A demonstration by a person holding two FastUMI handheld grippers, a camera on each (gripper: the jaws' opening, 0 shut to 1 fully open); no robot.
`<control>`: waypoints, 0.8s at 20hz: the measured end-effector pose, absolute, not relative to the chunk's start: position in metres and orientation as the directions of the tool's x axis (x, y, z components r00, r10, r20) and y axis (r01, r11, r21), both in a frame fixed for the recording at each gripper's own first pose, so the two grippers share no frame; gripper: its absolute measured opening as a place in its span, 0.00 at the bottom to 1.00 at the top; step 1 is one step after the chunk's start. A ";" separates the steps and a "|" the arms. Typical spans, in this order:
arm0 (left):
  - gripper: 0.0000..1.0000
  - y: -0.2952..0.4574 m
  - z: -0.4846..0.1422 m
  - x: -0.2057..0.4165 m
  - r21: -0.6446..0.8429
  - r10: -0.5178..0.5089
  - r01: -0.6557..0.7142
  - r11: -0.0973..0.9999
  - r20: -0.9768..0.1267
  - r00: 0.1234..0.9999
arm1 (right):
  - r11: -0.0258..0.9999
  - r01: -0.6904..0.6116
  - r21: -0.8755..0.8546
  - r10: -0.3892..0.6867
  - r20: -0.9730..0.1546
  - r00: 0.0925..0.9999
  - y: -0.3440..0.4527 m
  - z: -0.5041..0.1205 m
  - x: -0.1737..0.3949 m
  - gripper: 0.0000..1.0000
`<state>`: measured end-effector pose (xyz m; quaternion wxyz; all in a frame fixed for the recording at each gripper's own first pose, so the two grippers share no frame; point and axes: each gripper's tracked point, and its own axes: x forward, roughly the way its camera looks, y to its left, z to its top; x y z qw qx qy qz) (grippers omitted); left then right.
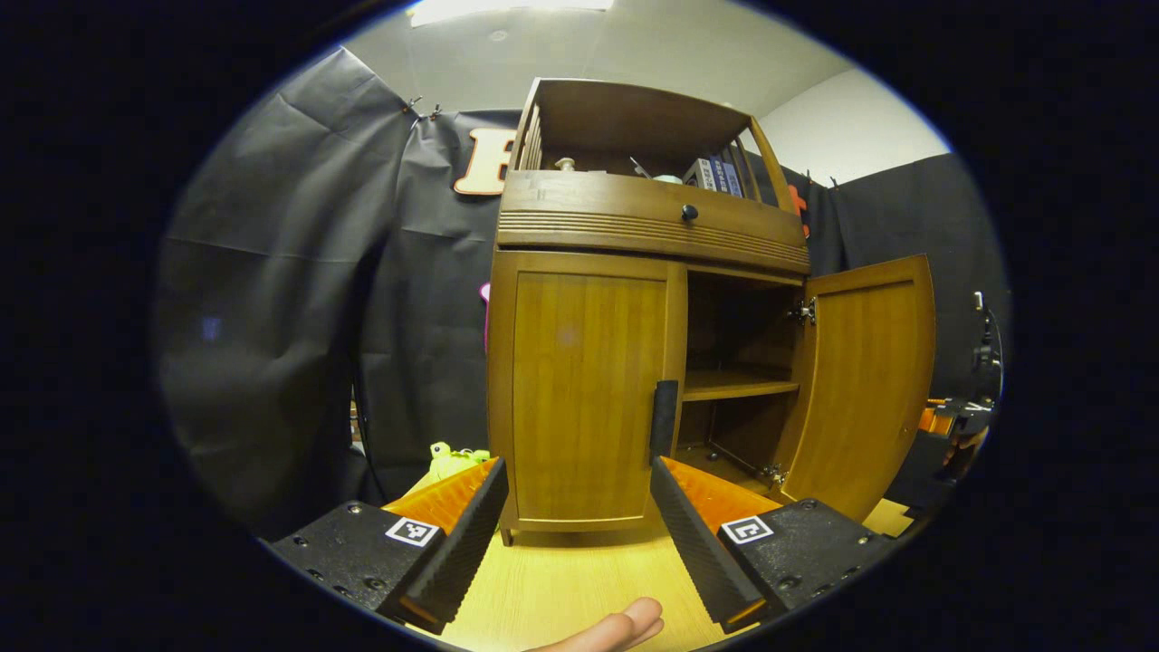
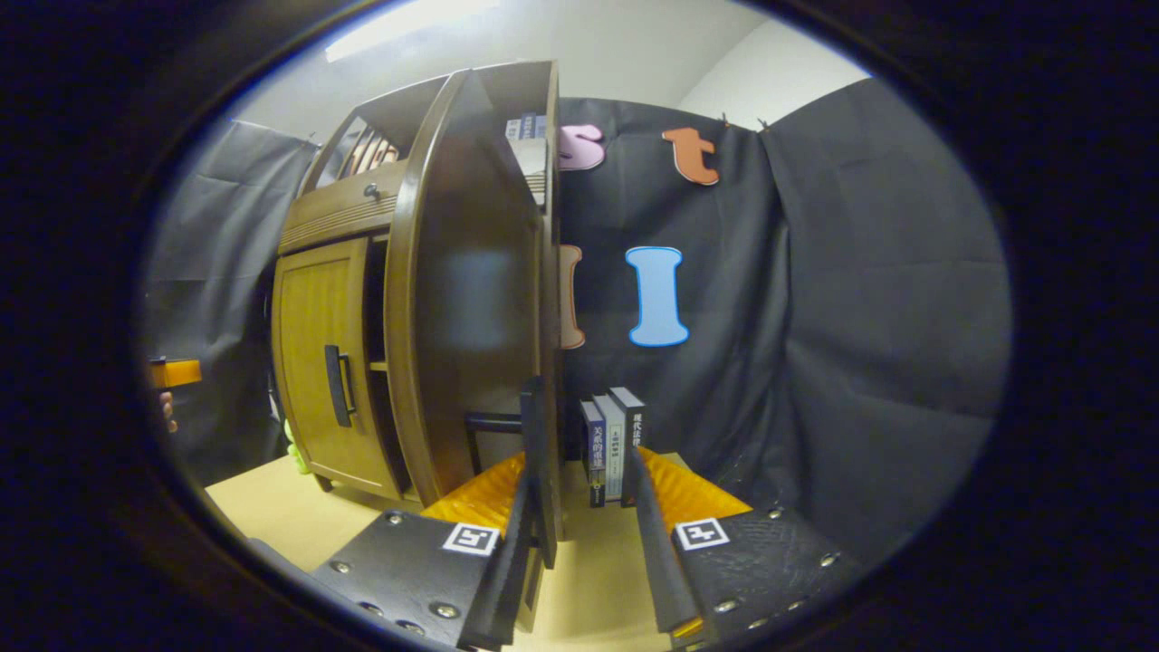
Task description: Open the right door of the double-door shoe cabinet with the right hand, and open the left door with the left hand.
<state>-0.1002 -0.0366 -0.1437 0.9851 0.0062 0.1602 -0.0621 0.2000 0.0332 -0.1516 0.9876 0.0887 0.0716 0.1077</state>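
A: The left gripper hangs released over the table's front edge. The left door stands closed ahead, its upright handle just beyond the gripper's right-side finger.

B: The right gripper straddles the swung-out right door's edge, parted, not visibly gripping.

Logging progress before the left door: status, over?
Right door swung open, left door shut. Left gripper open, short of the handle. Right gripper open at the open door's edge.
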 end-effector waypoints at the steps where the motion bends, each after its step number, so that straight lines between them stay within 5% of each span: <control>1: 0.98 -0.039 -0.148 -0.098 -0.005 -0.128 0.133 0.991 -0.319 0.939 | 0.965 -0.189 0.184 0.214 -0.126 0.969 0.029 -0.153 0.200 0.51; 4: 0.98 -0.051 -0.159 -0.088 0.004 -0.153 0.164 0.986 -0.332 0.931 | 0.975 -0.154 0.159 0.174 -0.116 0.978 0.012 -0.152 0.198 0.89; 16: 0.98 -0.138 -0.217 0.009 -0.017 -0.263 0.277 0.961 -0.375 0.889 | 0.978 -0.039 0.204 0.044 -0.021 0.999 -0.020 -0.129 0.178 0.98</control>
